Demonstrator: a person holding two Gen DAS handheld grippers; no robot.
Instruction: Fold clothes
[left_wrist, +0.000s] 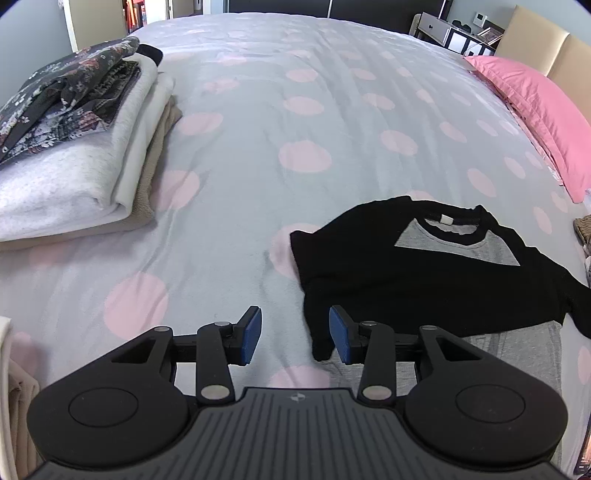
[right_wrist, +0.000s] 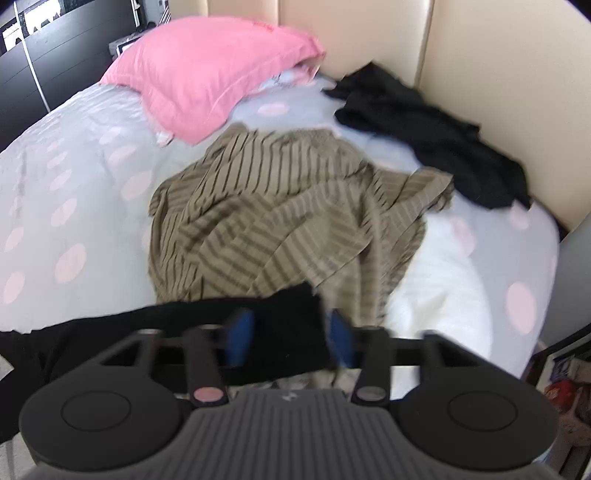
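A black T-shirt with a grey chest panel (left_wrist: 406, 280) lies partly folded on the bed, lower right in the left wrist view. My left gripper (left_wrist: 297, 334) hovers open at its left edge. A black sleeve tip (left_wrist: 320, 350) lies between the blue pads, close to the right one, and neither pad presses on it. In the blurred right wrist view my right gripper (right_wrist: 290, 338) has its pads apart. The shirt's other black sleeve (right_wrist: 147, 325) stretches in from the left and fills the gap between them. I see no pinch on it.
A stack of folded clothes (left_wrist: 74, 177) sits at the left of the dotted bed cover (left_wrist: 295, 110). Ahead of the right gripper lie a crumpled striped olive garment (right_wrist: 277, 214), a black garment (right_wrist: 424, 125) by the cream headboard (right_wrist: 480, 74), and a pink pillow (right_wrist: 210, 74).
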